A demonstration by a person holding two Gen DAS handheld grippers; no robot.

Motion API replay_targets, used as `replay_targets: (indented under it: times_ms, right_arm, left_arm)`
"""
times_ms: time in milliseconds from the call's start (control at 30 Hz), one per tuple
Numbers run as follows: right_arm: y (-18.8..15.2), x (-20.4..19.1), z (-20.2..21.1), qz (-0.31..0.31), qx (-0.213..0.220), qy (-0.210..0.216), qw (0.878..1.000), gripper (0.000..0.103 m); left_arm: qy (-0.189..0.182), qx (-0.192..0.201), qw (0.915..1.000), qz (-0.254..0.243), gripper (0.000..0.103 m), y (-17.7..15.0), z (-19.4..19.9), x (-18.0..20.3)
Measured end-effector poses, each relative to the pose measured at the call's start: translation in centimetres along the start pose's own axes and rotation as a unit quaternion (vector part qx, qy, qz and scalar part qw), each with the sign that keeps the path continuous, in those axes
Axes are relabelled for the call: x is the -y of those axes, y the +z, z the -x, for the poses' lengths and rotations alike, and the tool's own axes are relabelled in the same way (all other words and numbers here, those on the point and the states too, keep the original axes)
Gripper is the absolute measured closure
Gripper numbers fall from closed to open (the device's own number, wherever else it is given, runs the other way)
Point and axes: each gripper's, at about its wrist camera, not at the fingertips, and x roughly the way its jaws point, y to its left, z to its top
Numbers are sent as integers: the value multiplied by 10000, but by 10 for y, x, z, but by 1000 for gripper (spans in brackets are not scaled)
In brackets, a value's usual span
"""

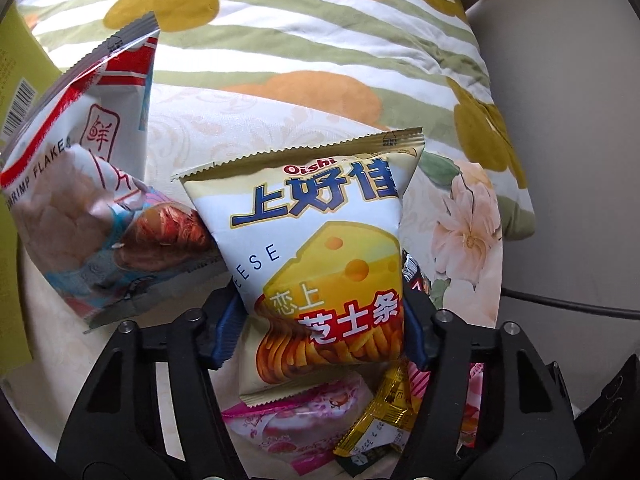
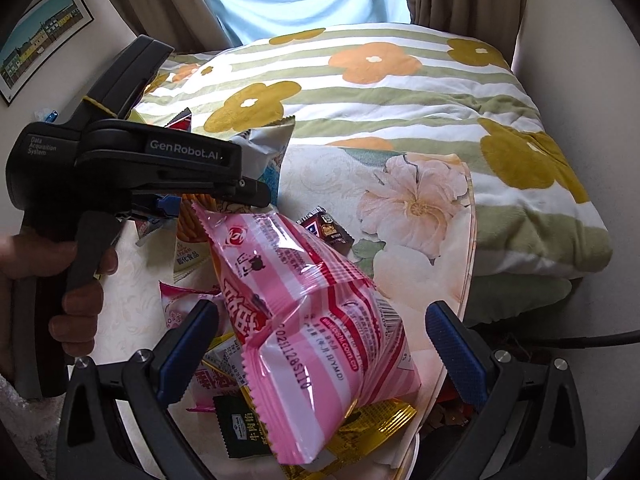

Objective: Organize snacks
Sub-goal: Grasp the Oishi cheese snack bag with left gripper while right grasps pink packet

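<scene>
Left gripper [image 1: 320, 320]: pointing steeply down, pads clamped on both sides of the cheese snack bag [image 1: 320, 260].
Right gripper [image 2: 320, 344]: angled down, jaws wide, released; pink snack bag [image 2: 312, 328] lies between them.
Surface: floral cloth [image 2: 420, 208].

Cheese snack bag [image 1: 320, 256] covering most of a pink packet [image 1: 296, 420] and a gold wrapper [image 1: 380, 412] near the bed's edge. Yellow box [image 1: 16, 92] cut off at the left. Small print on the pink striped bag [image 2: 320, 320] too blurred to read.
</scene>
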Motion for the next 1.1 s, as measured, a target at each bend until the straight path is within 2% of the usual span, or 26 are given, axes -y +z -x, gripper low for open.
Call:
replay_targets:
  times_ms: [33, 167, 233, 467, 767, 1100]
  right_arm:
    - [0, 0, -2, -5, -12, 8, 10000, 1]
    - [-1, 0, -9, -12, -127, 37, 9999, 17]
    - [-1, 0, -9, -4, -96, 33, 9999, 18]
    - [-4, -3, -8, 52, -21, -49, 10000, 32]
    - [-6, -8, 13, 10, 234, -81, 9997, 36]
    - [-2, -29, 65, 118, 664, -155, 9976, 37]
  left_arm:
    - [2, 7, 10000, -25, 44, -1, 1, 1]
    - [-41, 7, 10000, -70, 47, -2, 3, 2]
    - [-65, 9, 9999, -90, 47, -3, 4, 3]
    - [-89, 97, 9997, -190, 48, -8, 16, 4]
    - [-150, 292, 9992, -232, 48, -17, 40, 1]
    - [-423, 919, 9943, -345, 48, -39, 115, -6]
